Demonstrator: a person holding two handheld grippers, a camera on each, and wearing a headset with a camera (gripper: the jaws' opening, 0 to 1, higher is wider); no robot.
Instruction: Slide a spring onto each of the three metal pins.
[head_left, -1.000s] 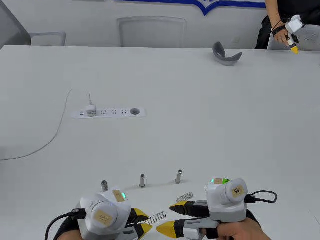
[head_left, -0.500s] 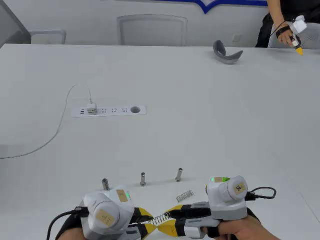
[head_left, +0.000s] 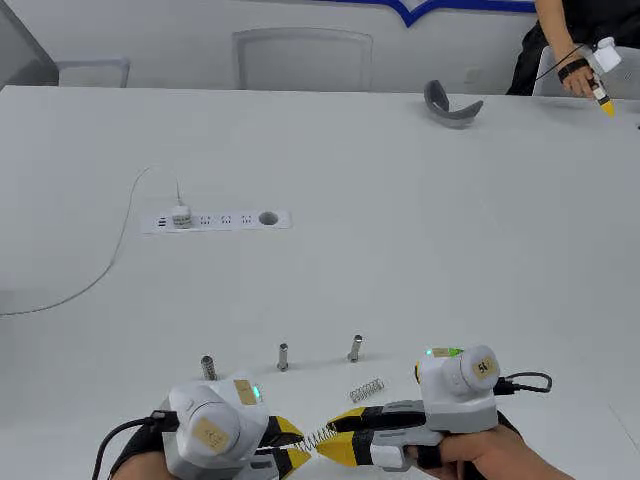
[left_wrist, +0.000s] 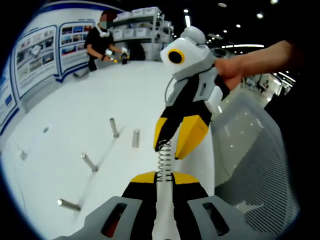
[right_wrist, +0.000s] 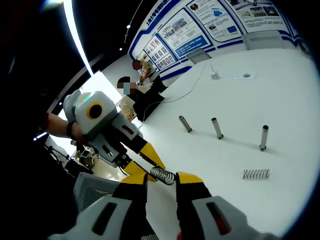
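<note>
Head view: the left gripper (head_left: 296, 447) and the right gripper (head_left: 330, 432) meet tip to tip on the near side of the row of three pins (head_left: 283, 356), and a held spring (head_left: 318, 436) bridges them just above the table (head_left: 420, 260). In the left gripper view the left fingers (left_wrist: 145, 178) are clenched on one end of that spring, which stands straight out from them. In the right gripper view the right fingers (right_wrist: 189, 180) stand parted with the spring's other end between their tips (whether it touches either one, I cannot tell). The left-end pin (head_left: 208, 367) of the row has a coil around it; the middle and right-end pins are bare and upright. A loose spring (head_left: 367, 389) lies flat on the table just near-side of the row's right end. A power strip (head_left: 215, 219) sits well beyond the row.
</note>
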